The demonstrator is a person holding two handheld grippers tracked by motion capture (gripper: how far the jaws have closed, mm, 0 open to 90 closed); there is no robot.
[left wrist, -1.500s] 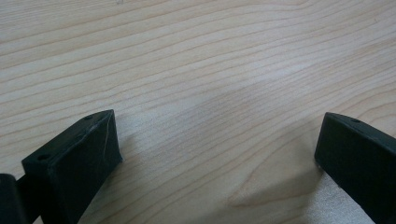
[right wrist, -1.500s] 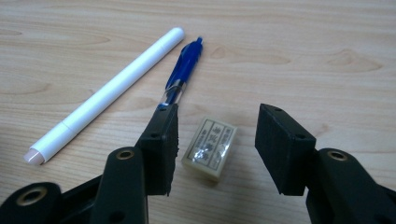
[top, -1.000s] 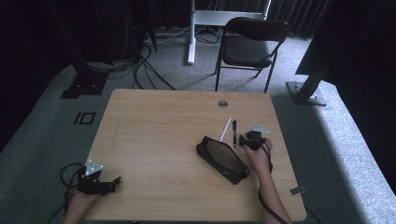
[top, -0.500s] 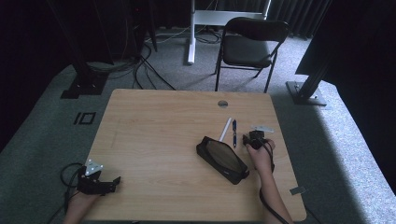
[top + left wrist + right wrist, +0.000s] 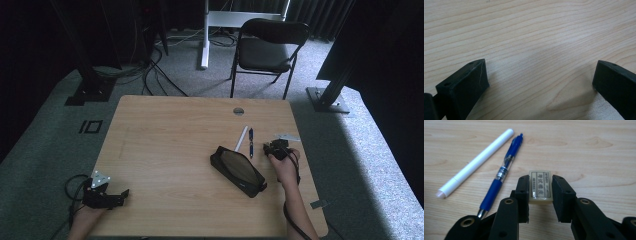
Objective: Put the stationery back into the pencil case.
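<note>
— Eraser [image 5: 540, 186] pinched between the right gripper [image 5: 540, 195] jaws, see? The jaws have just been closing and now both pads press on its long sides, with the printed face turned up.

— Why grab it that way?

— My guess: the narrow width fits the jaws, and the flat sides give the pads something square to bite. It sits on the wooden table [image 5: 170, 145] at about three o'clock from the table's middle, near the right edge.

— And those two beside it?

— Blue pen [image 5: 501, 173] and a white pen [image 5: 475, 162], lying side by side, at roughly ten o'clock from the eraser. The black pencil case [image 5: 238, 171] lies unzipped at about eight o'clock of the gripper, so I reckon the stationery is meant to go in there.

— Can you read the label?

— Black characters in a frame, plus a small line of Latin letters at the top; too fine for me to make out.

— Left gripper [image 5: 106, 194]?

— Parked at the table's seven o'clock corner, jaws spread wide over bare wood, holding nothing.
</note>
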